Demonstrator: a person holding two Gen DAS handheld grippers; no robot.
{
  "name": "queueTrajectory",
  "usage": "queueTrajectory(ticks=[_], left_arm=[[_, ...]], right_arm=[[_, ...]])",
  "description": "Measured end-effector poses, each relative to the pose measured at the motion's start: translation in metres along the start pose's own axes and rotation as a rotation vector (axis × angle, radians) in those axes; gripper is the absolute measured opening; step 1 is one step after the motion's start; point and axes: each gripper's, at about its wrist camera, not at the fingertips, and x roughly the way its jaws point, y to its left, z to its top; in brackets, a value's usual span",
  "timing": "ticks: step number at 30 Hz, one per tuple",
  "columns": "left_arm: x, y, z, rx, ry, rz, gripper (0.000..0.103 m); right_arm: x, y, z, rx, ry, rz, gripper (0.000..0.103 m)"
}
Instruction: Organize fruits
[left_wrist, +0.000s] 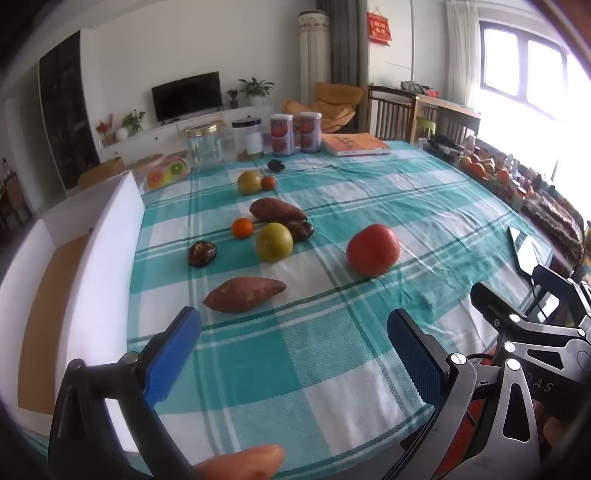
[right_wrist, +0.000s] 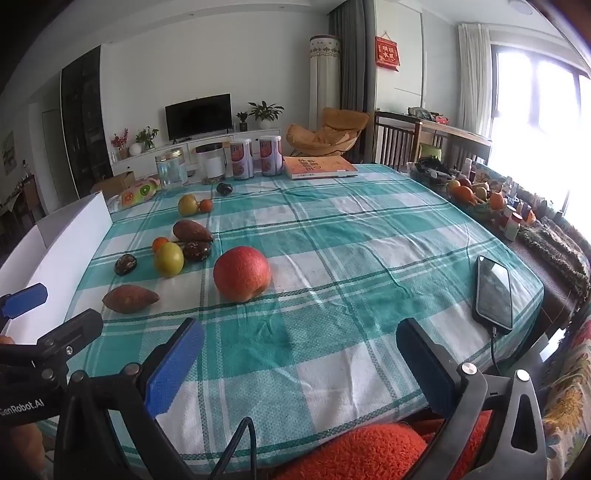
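Note:
Fruits lie on a teal-and-white checked tablecloth (left_wrist: 332, 354). A big red apple (left_wrist: 373, 249) (right_wrist: 242, 273) is nearest the middle. A sweet potato (left_wrist: 245, 294) (right_wrist: 130, 298) lies closest to me, a second one (left_wrist: 277, 210) farther back. A green apple (left_wrist: 274, 242) (right_wrist: 168, 259), a small orange (left_wrist: 242, 227), dark fruits (left_wrist: 202, 253) and another green fruit (left_wrist: 249, 182) sit between. My left gripper (left_wrist: 295, 347) is open and empty near the front edge. My right gripper (right_wrist: 301, 358) is open and empty, in front of the red apple.
A white box (left_wrist: 107, 258) (right_wrist: 66, 251) stands at the table's left edge. Jars (left_wrist: 205, 146), cans (left_wrist: 282, 133) and an orange book (left_wrist: 354, 144) line the far edge. A phone (right_wrist: 494, 291) lies at the right. A fruit basket (right_wrist: 476, 197) sits beyond.

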Motion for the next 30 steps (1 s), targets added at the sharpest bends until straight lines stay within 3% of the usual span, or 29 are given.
queueTrajectory(ticks=[21,30], left_arm=[[0.008,-0.002,-0.010,-0.013,0.055,-0.010,0.102],[0.009,-0.002,-0.012,-0.015,0.060,-0.010,0.102]], right_arm=[[0.008,-0.013,-0.005,0.001,-0.011,0.003,0.103],[-0.001,-0.010,-0.005,-0.070,-0.088,-0.019,0.103]])
